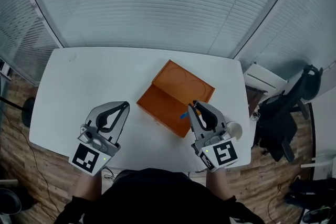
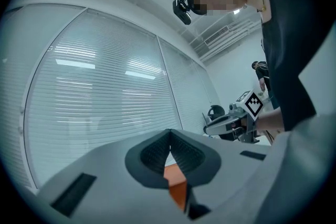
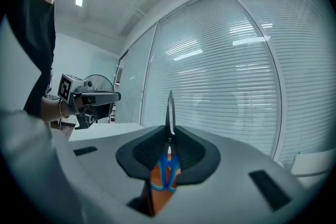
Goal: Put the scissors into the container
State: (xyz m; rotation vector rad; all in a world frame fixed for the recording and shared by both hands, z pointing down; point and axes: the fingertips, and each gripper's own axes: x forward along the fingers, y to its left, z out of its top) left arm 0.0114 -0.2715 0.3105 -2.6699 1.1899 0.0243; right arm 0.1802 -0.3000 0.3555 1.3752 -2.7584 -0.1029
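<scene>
While the right gripper (image 1: 195, 104) sits at the near right side of the white table (image 1: 94, 76), its two jaws are pressed tight on the scissors (image 1: 184, 115). In the right gripper view, the right gripper (image 3: 169, 129) pinches the scissors (image 3: 169, 107) near the middle. The thin metal blade sticks up past the jaw tips. The blue handles hang down below them.

From the head view, the blue handles show just beside the near right edge of the orange box (image 1: 163, 105). The box is in the middle of the table with its lid open and lying flat behind it. A bit of the orange box (image 3: 157, 198) shows under the handles in the right gripper view too. The scissors are not in the box yet. I cannot tell if they touch its edge.

The left gripper (image 1: 125, 105) is at the near left side of the table, well apart from the box. In the left gripper view, the left gripper (image 2: 169, 131) has its jaws pressed together with nothing between them. A bit of the orange box (image 2: 178, 189) peeks out below the jaws.

Big windows with white blinds (image 1: 157, 2) stand behind the table. A dark chair (image 1: 294, 107) is off to the right.
</scene>
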